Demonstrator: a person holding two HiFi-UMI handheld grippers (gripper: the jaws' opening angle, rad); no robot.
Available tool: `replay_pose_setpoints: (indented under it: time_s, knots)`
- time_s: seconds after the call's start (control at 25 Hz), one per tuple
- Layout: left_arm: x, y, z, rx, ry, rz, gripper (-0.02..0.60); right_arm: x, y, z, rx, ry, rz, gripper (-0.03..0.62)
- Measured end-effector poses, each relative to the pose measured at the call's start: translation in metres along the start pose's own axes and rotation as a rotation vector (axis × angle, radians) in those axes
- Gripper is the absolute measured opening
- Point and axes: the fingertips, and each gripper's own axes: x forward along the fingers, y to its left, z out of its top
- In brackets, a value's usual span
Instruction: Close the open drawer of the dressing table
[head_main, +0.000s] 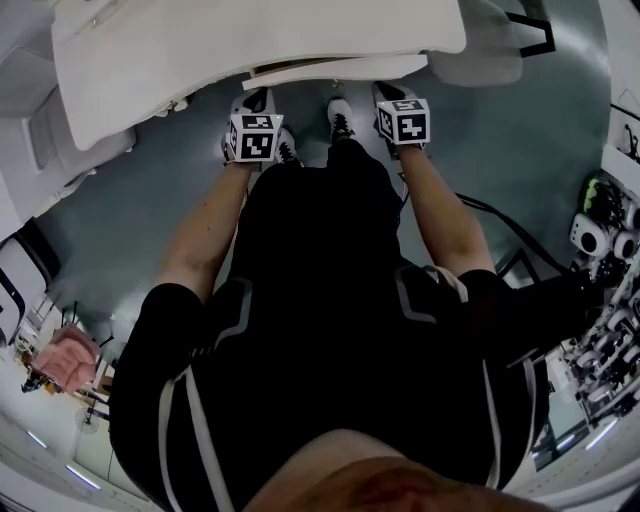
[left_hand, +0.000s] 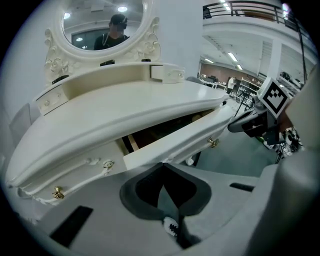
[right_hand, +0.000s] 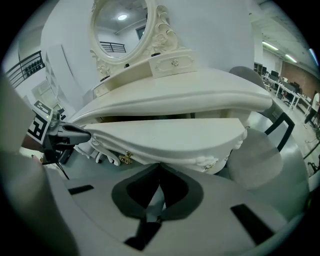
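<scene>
The cream dressing table (head_main: 250, 40) fills the top of the head view. Its middle drawer (head_main: 335, 68) sticks out a little from under the top. In the left gripper view the drawer front (left_hand: 175, 142) stands askew, with a dark gap behind it at the left. My left gripper (left_hand: 162, 165) is shut, tips against that front. My right gripper (right_hand: 160, 164) is shut too, tips under the curved drawer front (right_hand: 170, 137). In the head view the left gripper (head_main: 256, 110) and right gripper (head_main: 395, 100) sit side by side at the drawer.
An oval mirror (left_hand: 102, 22) stands on the table's raised back shelf. Brass knobs (left_hand: 213, 143) dot the front. A grey chair (right_hand: 255, 160) stands to the right of the table. Cables (head_main: 520, 240) and equipment (head_main: 600, 235) lie on the floor at the right.
</scene>
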Motion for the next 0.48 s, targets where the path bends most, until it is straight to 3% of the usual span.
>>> replay_pose_setpoints:
  time_s: [0.48]
  knots:
    - [0.006, 0.01, 0.012, 0.004, 0.025, 0.039, 0.005, 0.019, -0.012, 0.023, 0.014, -0.016, 0.019, 0.005]
